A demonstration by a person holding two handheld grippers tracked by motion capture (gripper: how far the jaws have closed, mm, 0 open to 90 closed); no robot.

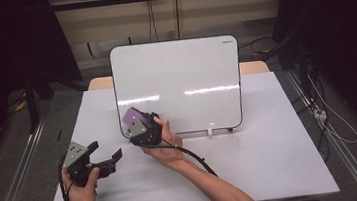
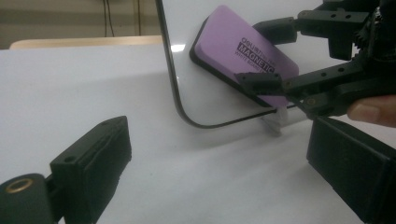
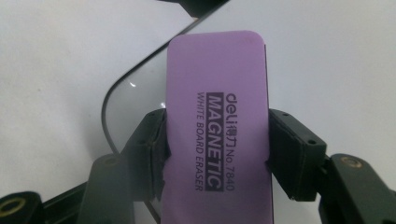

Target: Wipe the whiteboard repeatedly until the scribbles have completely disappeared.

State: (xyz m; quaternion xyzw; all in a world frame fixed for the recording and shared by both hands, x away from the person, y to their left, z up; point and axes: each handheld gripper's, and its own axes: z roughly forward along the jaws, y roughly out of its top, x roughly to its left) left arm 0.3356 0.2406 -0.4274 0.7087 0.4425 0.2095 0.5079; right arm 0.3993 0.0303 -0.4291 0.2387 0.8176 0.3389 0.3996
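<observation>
Taking the whiteboard (image 1: 184, 79) as the landmark, the left gripper (image 1: 106, 157) hovered over the white table (image 1: 273, 161) well to the left of the board's lower left corner, its jaws spread wide with nothing between them. Just at that lower left corner, the right gripper (image 1: 141, 120) had its jaws clamped on the purple eraser (image 1: 132, 117), one pad on each long edge near the middle of its length, as the right gripper view made plain (image 3: 217, 140). The eraser lay flat against the board's face, a little above the bottom edge and just inside the curved black rim. It looked like a light thing: a stiff plastic shell, printed as a magnetic whiteboard eraser, with a dark, probably soft felt layer underneath. The smooth shell could slip under a loose pinch, so the hold across the narrow width, on the hard side walls and not on the felt, seemed the sound one. The magnet would likely drag against the board, and the board, propped upright on small feet (image 1: 210, 132), might rock if pushed hard.
</observation>
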